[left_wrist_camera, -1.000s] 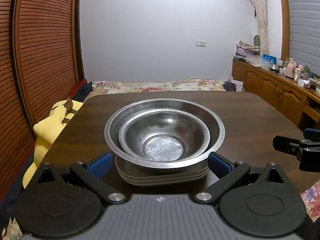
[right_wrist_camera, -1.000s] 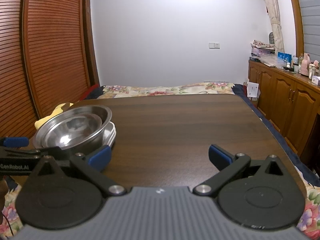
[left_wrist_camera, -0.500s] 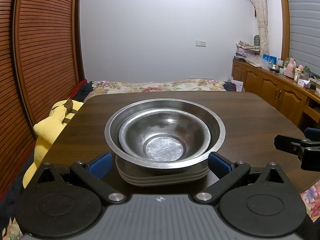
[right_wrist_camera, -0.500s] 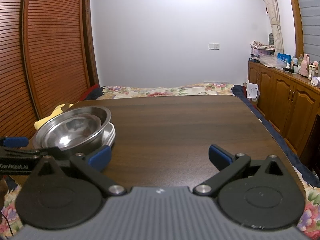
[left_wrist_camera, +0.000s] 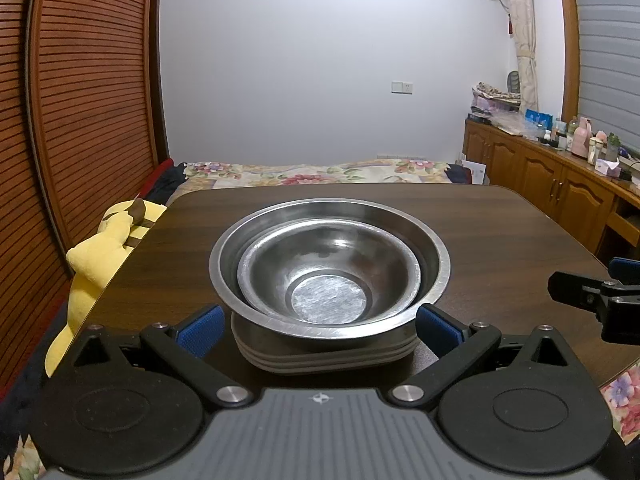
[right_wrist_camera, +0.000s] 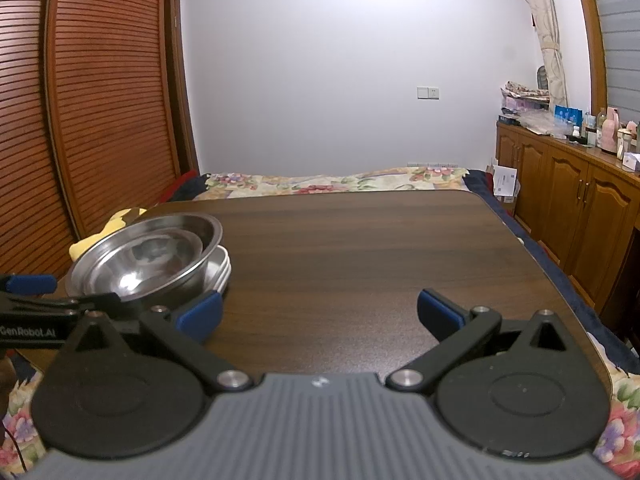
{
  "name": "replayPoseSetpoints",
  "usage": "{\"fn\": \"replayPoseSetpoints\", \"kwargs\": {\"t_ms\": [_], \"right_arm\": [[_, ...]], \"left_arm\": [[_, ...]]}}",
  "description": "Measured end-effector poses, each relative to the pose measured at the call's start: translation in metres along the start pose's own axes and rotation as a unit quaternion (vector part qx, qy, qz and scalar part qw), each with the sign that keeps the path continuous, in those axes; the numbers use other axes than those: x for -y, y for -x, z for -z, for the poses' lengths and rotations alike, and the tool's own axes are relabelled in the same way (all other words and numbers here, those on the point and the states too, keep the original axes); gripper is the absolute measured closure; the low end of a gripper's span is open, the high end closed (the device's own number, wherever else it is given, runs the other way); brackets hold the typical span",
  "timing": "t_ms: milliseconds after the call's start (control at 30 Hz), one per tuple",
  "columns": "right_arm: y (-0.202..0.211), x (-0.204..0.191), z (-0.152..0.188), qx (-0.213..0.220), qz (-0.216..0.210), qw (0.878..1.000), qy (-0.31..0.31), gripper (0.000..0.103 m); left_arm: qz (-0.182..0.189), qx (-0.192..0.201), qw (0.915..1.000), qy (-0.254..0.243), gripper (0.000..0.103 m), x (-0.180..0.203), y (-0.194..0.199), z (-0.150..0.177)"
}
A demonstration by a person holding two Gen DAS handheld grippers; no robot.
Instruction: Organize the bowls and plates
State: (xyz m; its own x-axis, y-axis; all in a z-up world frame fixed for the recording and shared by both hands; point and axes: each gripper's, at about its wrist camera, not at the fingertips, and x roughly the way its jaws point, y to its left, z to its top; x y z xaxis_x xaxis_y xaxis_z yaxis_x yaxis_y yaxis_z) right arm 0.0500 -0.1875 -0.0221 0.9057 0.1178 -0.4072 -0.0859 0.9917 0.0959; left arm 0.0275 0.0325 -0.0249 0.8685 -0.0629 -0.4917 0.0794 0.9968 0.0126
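Clearly, everything for the task sits in one pile near the left edge of the dark wooden bench [left_wrist_camera: 500,236]. A small steel bowl [left_wrist_camera: 328,276] is nested inside a larger steel bowl [left_wrist_camera: 434,258], and both rest on a stack of plates [left_wrist_camera: 324,356] whose rims show as pale bands beneath them. In the right wrist view the same pile appears at the left, the bowls [right_wrist_camera: 144,258] tilted slightly over the white plate edges [right_wrist_camera: 224,270].

The left hand-held gripper [left_wrist_camera: 320,322] has its blue-padded fingers spread wide, one on each side of the pile's near edge, with a gap between each pad and the plates. The right hand-held gripper [right_wrist_camera: 320,310] is likewise spread wide and holds nothing, with only bare bench between its pads; its left pad lies just beside the plates. A yellow plush toy [left_wrist_camera: 100,252] lies off the bench's left edge, and a floral bedspread [left_wrist_camera: 320,170] lies beyond the far edge.
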Motion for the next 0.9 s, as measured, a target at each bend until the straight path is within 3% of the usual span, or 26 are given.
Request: {"fn": "replayPoseSetpoints", "kwargs": {"t_ms": [900], "right_arm": [[-0.0023, 0.0005, 0.0004, 0.001, 0.0, 1.0, -0.003, 0.0]], "left_arm": [[-0.001, 0.002, 1.0, 0.001, 0.0, 0.0014, 0.0012, -0.0008]]}}
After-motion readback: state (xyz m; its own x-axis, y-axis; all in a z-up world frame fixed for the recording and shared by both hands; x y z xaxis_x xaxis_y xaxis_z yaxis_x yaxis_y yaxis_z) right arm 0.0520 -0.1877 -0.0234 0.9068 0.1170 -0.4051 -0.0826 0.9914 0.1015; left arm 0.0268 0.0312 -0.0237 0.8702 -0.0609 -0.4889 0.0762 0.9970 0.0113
